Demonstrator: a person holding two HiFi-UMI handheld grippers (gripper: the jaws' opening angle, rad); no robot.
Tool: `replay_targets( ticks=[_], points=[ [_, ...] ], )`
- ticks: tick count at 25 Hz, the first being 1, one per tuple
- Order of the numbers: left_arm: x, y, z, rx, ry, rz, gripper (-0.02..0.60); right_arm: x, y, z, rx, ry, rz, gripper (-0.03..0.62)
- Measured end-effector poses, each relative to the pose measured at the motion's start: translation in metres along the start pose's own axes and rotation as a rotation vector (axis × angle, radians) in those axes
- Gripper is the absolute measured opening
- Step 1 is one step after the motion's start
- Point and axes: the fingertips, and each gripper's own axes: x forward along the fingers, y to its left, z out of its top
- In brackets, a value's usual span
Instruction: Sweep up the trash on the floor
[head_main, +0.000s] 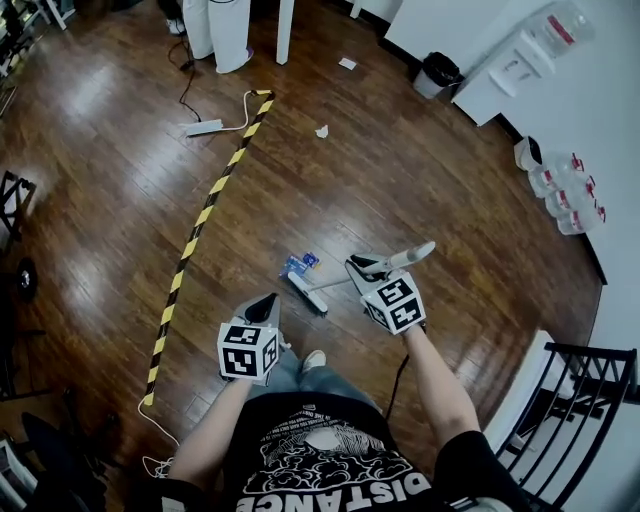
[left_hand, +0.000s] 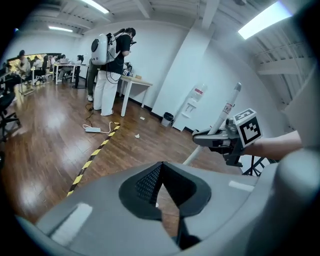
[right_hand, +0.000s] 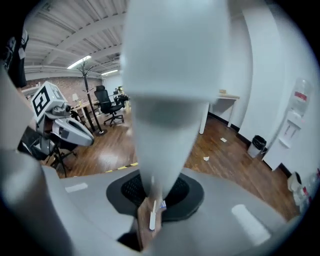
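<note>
Sweeping target: blue trash (head_main: 300, 263), a small crumpled bit on the wooden floor (head_main: 110, 200), mid-floor, between the yellow-black tape line (head_main: 205, 215) and the right-hand wall.
Broom head (head_main: 307, 293): on the floor just beside the blue trash, on the person's side of it. Its long bar runs slantwise, far-left to near-right.
Broom handle (head_main: 410, 254): rises from the head to the right and up through the gripper, with its free end past it.
Right gripper (head_main: 365, 268): clamped on the broom handle, which fills its own view between the jaws. It is the nearer of the two to the trash, which lies to its left and slightly beyond.
Left gripper (head_main: 262, 305): jaw tips together on nothing, apart from the broom, nearer the person than the head.
Turning relation: the trash sits on the far side of the bar, so I judge that the head must be lifted over it before a pull inward.
Other trash: a white scrap (head_main: 322, 131) and a paper (head_main: 347, 63), well apart, toward the floor's far edge.
Bin (head_main: 437, 73): at the far right corner.
</note>
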Motion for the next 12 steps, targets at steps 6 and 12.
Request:
replay_targets(
  ticks=[6,12],
  points=[
    [0.021,-0.045,0.021,0.068,0.009,-0.055,0.006,-0.062,-0.048,0.012,0.253,-0.162,-0.093,0.048],
    [0.061,-0.11,0.05,0.112,-0.025,-0.067,0.006,-0.122,-0.112,0.007,0.361,-0.281,-0.157,0.049]
  ],
)
